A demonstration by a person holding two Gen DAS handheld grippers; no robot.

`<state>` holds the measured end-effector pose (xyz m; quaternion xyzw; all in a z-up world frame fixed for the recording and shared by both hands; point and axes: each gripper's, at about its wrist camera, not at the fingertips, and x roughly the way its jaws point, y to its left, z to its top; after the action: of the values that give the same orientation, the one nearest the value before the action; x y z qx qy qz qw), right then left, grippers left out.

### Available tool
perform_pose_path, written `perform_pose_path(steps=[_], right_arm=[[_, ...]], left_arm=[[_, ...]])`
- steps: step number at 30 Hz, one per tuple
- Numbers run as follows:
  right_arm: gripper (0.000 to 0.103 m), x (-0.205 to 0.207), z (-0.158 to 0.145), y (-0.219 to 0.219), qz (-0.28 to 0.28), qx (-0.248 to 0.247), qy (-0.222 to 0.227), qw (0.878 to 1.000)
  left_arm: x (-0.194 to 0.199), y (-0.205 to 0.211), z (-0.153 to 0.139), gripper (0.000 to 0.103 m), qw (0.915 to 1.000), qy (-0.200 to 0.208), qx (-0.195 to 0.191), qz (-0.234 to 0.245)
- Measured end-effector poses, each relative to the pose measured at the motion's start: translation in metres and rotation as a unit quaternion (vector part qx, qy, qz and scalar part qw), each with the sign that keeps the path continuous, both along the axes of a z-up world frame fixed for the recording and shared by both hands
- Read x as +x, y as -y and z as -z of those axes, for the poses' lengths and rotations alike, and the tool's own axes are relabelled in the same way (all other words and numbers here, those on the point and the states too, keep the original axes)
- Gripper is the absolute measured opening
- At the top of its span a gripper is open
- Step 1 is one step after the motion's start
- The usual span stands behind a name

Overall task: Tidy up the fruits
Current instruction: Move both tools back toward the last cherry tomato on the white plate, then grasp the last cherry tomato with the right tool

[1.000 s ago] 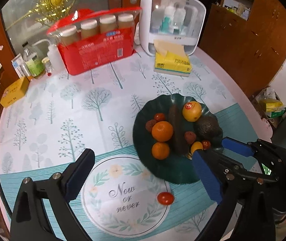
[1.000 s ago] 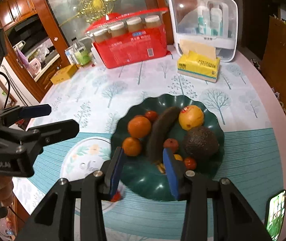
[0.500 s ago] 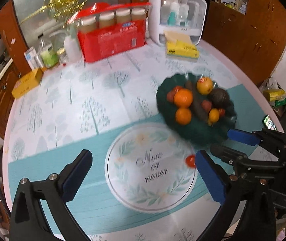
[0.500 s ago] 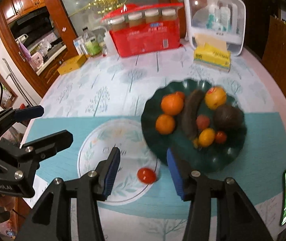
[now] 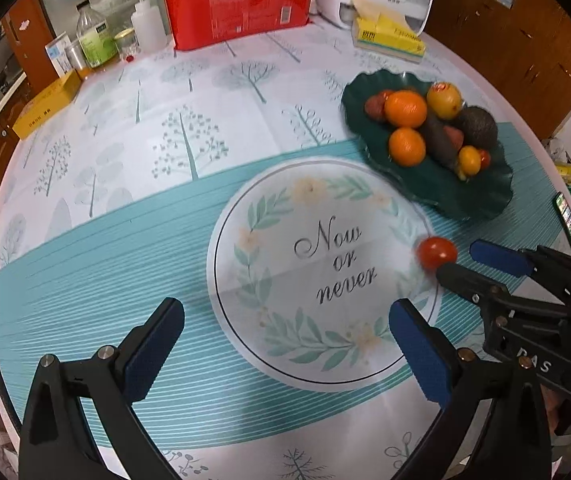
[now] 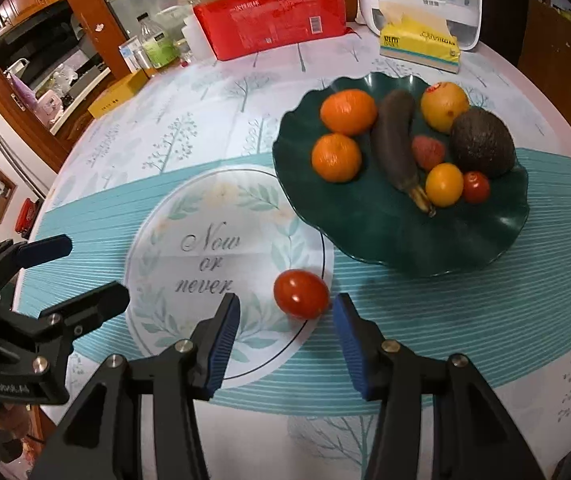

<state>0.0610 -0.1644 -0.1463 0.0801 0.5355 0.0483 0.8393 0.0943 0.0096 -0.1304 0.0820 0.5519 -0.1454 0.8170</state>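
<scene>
My right gripper point(image 6: 285, 334) hangs over the near worktop point(image 6: 465, 320), fingers spread wide, the loose cherry tomato point(image 6: 301, 294) just ahead between them. It looks light, smooth, thin-skinned and apt to roll, so I'd pinch gently across its middle. My left gripper point(image 5: 285, 344) is spread too, holding nothing. On the green plate point(image 6: 385, 236) at far right I count two tangerines, one orange, one avocado, one blackened banana, one small yellow fruit, one tomato, at least one lychee.

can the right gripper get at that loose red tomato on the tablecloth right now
Probably yes. The right gripper is open, with the tomato just ahead between its fingers and only bare tablecloth around it. The green plate sits farther back, out of the way.
</scene>
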Motion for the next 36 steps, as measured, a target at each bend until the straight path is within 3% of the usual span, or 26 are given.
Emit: perform_pose_path(steps=[13, 17, 26, 36], right_arm=[[0.049, 0.012, 0.029, -0.006, 0.001, -0.028, 0.001, 1.000], [0.035, 0.014, 0.030, -0.009, -0.004, -0.049, 0.007, 0.999], [0.034, 0.007, 0.028, -0.015, -0.020, -0.049, 0.000, 0.999], [0.034, -0.007, -0.003, -0.011, -0.025, -0.019, 0.003, 0.999]], left_arm=[[-0.001, -0.013, 0.024, 0.102, 0.9995, -0.030, 0.003, -0.009], [-0.001, -0.014, 0.026, 0.102, 0.9994, -0.033, 0.004, -0.012], [-0.002, -0.013, 0.029, 0.102, 0.9988, -0.046, 0.007, -0.016], [0.000, 0.002, 0.001, 0.102, 0.9992, -0.037, -0.010, -0.011]])
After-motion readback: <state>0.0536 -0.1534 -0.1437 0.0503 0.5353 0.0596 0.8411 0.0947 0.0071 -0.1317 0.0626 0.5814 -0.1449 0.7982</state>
